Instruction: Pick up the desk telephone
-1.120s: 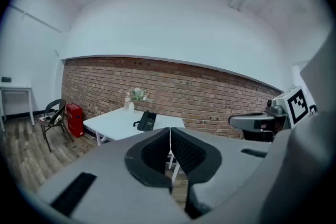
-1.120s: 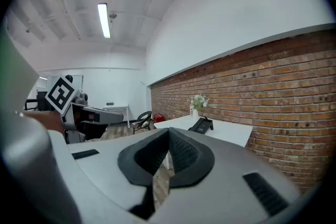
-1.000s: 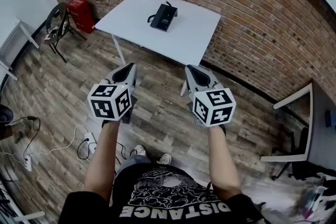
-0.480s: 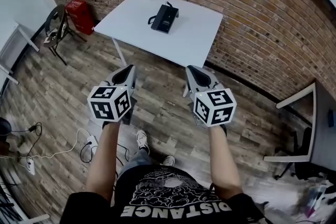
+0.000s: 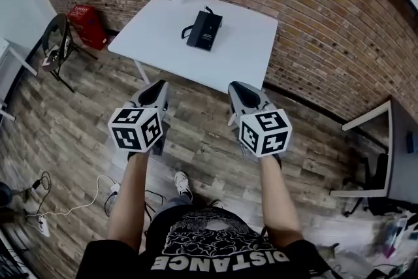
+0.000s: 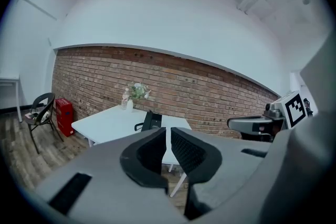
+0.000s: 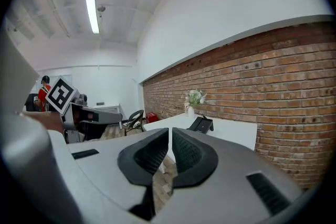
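On the table (image 5: 245,42) lies the desk telephone (image 5: 204,30) — left gripper (image 5: 159,83), right gripper (image 5: 236,85) both closed, empty.

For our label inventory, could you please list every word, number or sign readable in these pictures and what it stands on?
"DISTANCE": white print on the person's black T-shirt, upside down in the head view.
Cubes on the left gripper and right gripper: only square black-and-white markers, no letters.
Too small to read: any print on the desk telephone and the red box.
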`<act>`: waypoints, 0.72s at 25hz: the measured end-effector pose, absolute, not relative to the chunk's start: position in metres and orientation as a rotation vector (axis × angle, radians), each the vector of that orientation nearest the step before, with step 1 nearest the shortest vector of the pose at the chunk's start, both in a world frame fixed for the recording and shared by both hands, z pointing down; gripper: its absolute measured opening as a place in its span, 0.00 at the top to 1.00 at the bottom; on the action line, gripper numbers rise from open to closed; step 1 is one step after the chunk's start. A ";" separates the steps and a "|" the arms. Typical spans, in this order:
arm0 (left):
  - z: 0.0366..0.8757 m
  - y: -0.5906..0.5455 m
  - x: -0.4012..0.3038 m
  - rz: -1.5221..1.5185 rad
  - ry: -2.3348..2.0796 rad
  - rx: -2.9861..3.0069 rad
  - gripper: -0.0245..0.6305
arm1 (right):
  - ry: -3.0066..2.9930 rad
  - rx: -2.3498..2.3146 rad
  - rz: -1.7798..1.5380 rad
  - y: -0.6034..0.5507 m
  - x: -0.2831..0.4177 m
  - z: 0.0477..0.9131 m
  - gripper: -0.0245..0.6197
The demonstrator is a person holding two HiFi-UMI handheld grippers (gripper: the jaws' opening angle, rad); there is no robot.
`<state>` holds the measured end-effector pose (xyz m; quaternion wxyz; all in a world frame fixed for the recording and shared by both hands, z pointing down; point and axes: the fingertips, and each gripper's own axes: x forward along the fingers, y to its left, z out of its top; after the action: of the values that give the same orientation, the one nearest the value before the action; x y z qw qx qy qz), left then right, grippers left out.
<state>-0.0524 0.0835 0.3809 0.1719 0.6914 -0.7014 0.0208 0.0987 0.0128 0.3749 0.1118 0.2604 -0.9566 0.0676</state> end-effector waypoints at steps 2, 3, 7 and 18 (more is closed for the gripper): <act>0.382 0.071 -0.067 0.054 -1.974 1.973 0.94 | -2.794 0.779 0.202 0.003 0.084 0.377 0.96; 0.382 0.065 -0.074 0.054 -1.966 1.980 0.94 | -2.786 0.787 0.203 -0.001 0.077 0.378 0.96; 0.384 0.047 -0.099 0.049 -1.927 2.006 0.92 | -2.759 0.830 0.206 -0.017 0.053 0.379 0.96; 0.390 0.008 -0.154 0.031 -1.832 2.073 0.80 | -2.709 0.944 0.219 -0.043 0.004 0.383 0.88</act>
<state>-0.1540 0.0078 0.3897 0.1864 0.7363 -0.6504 0.0109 0.0043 -0.0432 0.3833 0.1318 0.3251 -0.9334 0.0754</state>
